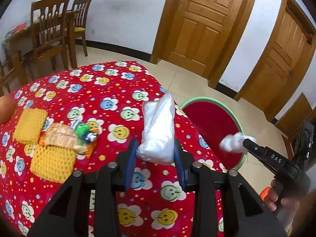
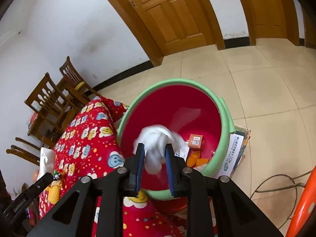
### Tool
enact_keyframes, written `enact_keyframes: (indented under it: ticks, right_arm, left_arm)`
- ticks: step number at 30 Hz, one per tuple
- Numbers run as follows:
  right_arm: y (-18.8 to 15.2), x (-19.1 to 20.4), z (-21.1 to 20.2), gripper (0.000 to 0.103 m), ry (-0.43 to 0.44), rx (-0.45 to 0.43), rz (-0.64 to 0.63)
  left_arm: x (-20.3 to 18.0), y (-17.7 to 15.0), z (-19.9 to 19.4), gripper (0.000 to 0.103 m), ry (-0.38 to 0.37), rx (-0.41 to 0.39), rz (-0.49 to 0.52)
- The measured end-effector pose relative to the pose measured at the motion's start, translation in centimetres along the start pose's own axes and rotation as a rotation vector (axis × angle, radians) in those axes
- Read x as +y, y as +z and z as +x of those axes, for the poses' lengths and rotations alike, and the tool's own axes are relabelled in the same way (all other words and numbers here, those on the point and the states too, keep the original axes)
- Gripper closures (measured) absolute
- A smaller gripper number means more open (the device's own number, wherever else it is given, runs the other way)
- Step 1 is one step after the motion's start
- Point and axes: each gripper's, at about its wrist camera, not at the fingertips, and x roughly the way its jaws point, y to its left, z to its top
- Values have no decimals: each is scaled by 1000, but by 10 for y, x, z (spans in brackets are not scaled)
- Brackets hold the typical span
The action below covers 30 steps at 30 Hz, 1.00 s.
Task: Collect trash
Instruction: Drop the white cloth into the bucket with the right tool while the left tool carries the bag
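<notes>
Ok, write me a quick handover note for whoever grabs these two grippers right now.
Left gripper: fingers either side of the clear plastic bag on the red tablecloth; whether it grips is unclear.
Right gripper: shut on a crumpled white tissue, held over the red bin, not yet dropped.
Done: an orange box and some wrappers already lie in the bin.
Left: release the tissue, bin the bag, then clear the two yellow foam nets, the snack wrapper and the green-and-blue scraps from the table.
</notes>
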Motion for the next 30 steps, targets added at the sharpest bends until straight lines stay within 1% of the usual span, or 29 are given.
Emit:
enact_keyframes:
  ticks: [3,6,10,12,14,16,23,27,30]
  right_arm:
    - [0,-4,0,74,-1,-2,6]
    - [0,-6,-4,67,4,-10,7]
    - [1,-7,-13,66,2,-31,-1]
    - [1,-9,-18,58,4,-41,2]
    - [1,-11,-22,55,2,-49,7]
    - [1,-14,-26,54,-5,-58,12]
    - [2,-29,-41,47,-8,-85,59]
    - [0,-38,-44,43,-22,-86,74]
    - [-1,-47,-45,43,-31,-82,96]
  left_arm:
    - [-8,0,7,67,-5,9,19]
    - [-17,0,14,67,-16,22,33]
    - [-30,1,21,67,-30,36,66]
    - [-38,2,24,67,-38,41,83]
    - [-46,2,28,67,-49,48,98]
    - [-52,2,32,67,-58,57,111]
    - [-76,1,46,67,-79,71,154]
    - [-90,1,56,67,-84,82,186]
    - [-100,0,64,67,-83,84,216]
